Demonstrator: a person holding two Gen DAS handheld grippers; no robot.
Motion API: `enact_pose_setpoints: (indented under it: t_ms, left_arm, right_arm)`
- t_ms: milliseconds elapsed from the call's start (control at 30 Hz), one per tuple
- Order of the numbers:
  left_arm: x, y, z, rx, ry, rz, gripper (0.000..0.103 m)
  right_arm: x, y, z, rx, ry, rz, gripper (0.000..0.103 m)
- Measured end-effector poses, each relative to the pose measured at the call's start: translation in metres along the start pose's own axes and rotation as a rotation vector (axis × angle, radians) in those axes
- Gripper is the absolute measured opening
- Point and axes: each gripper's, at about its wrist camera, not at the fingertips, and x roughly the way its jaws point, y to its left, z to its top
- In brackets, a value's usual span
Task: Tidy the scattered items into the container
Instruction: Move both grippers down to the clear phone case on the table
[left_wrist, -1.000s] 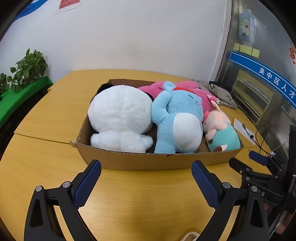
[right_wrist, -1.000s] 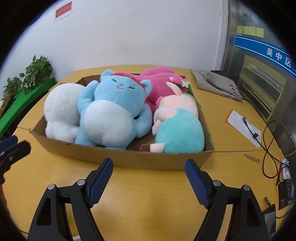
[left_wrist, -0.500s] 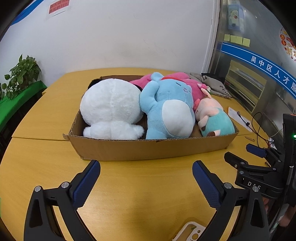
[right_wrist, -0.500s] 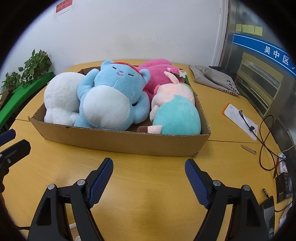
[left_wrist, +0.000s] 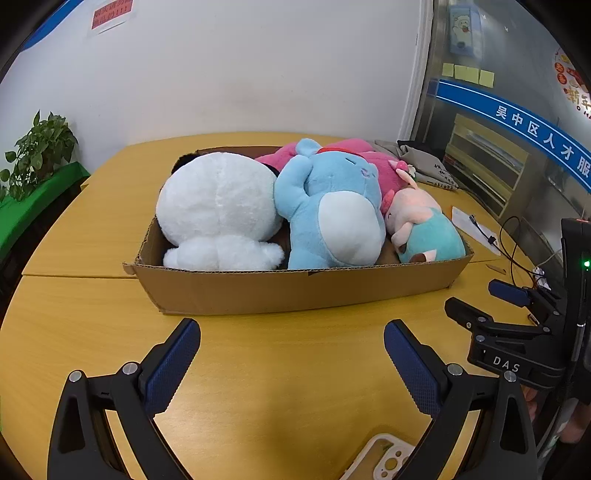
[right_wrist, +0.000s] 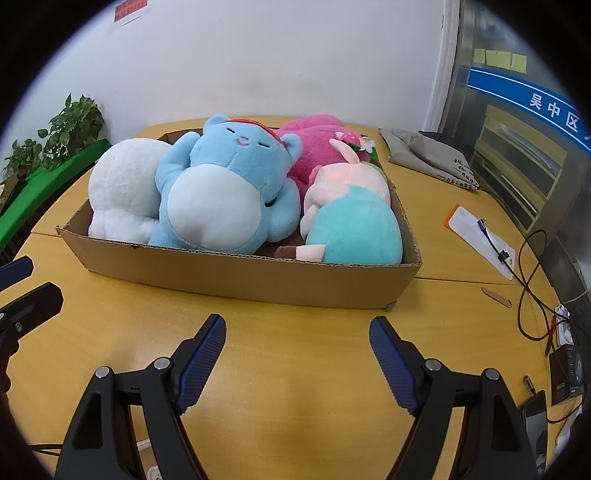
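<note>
1. Cardboard box (right_wrist: 236, 275) sits on the wooden table (right_wrist: 295, 369), and it looks farther from both cameras than it did a second ago; both tools have pulled back from it.

2. Inside the box lie four soft toys, packed side by side: the white plush (left_wrist: 218, 210) at the left end, the blue bear (right_wrist: 221, 192) next to it, the pink plush (right_wrist: 317, 147) behind, and the teal-and-pink doll (right_wrist: 351, 221) at the right end. They have not shifted between the earlier views and now.

3. The left tool (left_wrist: 291, 363) hovers over bare table in front of the box, its blue pads (left_wrist: 171, 369) spread wide with nothing between them.

4. The right tool (right_wrist: 297, 363) does the same, its pads (right_wrist: 393, 365) wide apart and empty. From the left camera it shows at the far right edge, beside the box's corner.

5. No toy is visible loose on the table in either view. Off to the right there is only a grey cloth bag (right_wrist: 432, 158), a white card (right_wrist: 480, 236) and a cable (right_wrist: 528, 266), which do not look like part of the job.

6. With both tools drawn away empty and everything plush already in the box, I judge the tidying finished or very nearly so; the retreat reads as the closing move.
</note>
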Motion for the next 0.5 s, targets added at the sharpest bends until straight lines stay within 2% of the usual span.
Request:
enact_pose_setpoints:
  t_ms: [100, 233, 400, 500]
  left_arm:
    - [-0.008, 0.009, -0.009, -0.005, 0.015, -0.013, 0.101]
    - [-0.031, 0.024, -0.033, 0.009, 0.044, -0.023, 0.101]
    - [-0.056, 0.048, -0.07, 0.007, 0.121, -0.008, 0.101]
    - [-0.064, 0.048, -0.091, 0.042, 0.177, -0.011, 0.101]
  right_arm:
    - [-0.006, 0.0, -0.006, -0.023, -0.003, 0.028, 0.08]
    - [-0.021, 0.001, -0.028, -0.124, -0.006, 0.147, 0.08]
    - [-0.018, 0.008, -0.078, -0.271, 0.113, 0.283, 0.08]
    - [-0.014, 0.017, -0.099, -0.299, 0.163, 0.342, 0.079]
